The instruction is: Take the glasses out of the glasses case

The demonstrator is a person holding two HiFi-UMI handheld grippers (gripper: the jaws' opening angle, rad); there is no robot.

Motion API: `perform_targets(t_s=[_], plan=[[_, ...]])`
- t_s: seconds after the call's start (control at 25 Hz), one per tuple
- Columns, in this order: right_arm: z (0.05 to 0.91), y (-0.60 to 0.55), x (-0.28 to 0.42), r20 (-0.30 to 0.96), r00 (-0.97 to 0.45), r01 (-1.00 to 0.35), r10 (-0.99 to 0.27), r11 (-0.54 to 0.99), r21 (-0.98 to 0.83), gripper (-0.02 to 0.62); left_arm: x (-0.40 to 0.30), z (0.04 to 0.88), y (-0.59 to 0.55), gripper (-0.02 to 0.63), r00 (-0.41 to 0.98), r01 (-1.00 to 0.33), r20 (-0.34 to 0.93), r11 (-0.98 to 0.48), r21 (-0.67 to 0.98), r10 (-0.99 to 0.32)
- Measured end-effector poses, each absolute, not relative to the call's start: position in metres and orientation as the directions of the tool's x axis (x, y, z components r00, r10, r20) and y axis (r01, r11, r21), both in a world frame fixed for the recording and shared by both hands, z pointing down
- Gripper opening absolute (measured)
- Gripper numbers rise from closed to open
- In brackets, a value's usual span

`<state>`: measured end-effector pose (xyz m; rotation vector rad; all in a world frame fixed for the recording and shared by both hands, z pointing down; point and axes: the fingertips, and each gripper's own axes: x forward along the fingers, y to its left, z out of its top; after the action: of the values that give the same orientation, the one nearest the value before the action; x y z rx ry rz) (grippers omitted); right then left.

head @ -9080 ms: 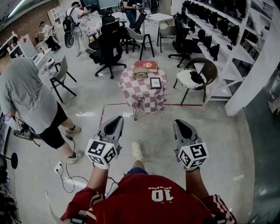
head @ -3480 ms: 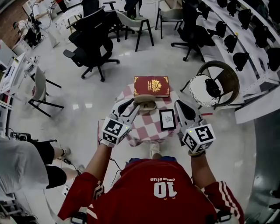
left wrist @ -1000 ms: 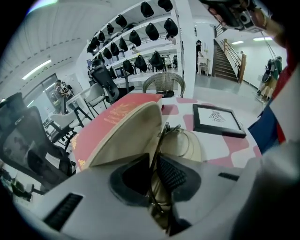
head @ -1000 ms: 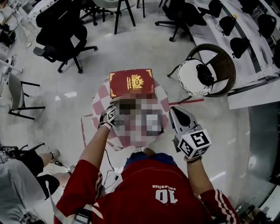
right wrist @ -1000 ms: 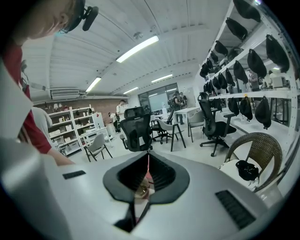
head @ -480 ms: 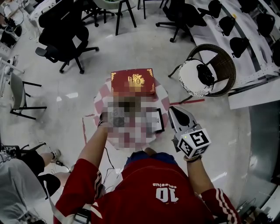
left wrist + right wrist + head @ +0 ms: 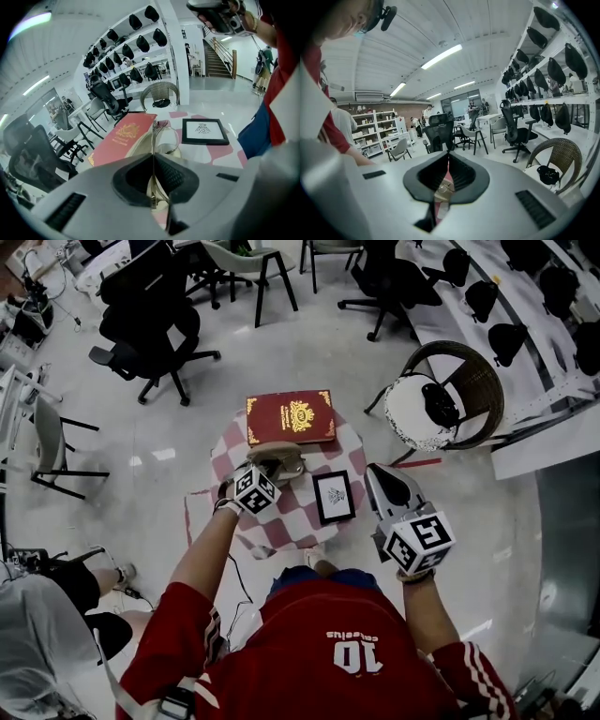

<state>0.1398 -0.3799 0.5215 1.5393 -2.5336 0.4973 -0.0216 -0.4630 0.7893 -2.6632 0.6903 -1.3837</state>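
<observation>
The beige glasses case lies open on the round checked table, just in front of a red book. My left gripper hangs over the case, pointing steeply down. In the left gripper view its jaws are shut on the thin gold frame of the glasses, whose lens stands just above the case. My right gripper hovers at the table's right edge, shut with nothing between its jaws. The case shows small through the gap below them.
A black picture frame lies on the table right of the case, also seen as the frame in the left gripper view. A wicker chair stands to the right, and office chairs stand beyond the table.
The left gripper has risen a little over the case with the glasses' frame pinched in it. The right gripper has drifted slightly up beside the table.
</observation>
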Motion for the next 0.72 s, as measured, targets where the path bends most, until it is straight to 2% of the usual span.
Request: perform_targets(t_s=[0.4,0.72], plan=[[0.481,-0.352,0.131,0.205,-0.489,-0.867,-0.848,0.449,-0.215,0.021,-0.031,0.713,-0.431,0.019,0.570,-0.486,0.662,-0.849,-0.205,-0.486],[0.455,-0.330,0.117,0.155,-0.495,-0.861,-0.855,0.459,-0.221,0.021,-0.048,0.639,-0.405,0.019,0.638,-0.610,0.535,-0.788,-0.088,-0.554]])
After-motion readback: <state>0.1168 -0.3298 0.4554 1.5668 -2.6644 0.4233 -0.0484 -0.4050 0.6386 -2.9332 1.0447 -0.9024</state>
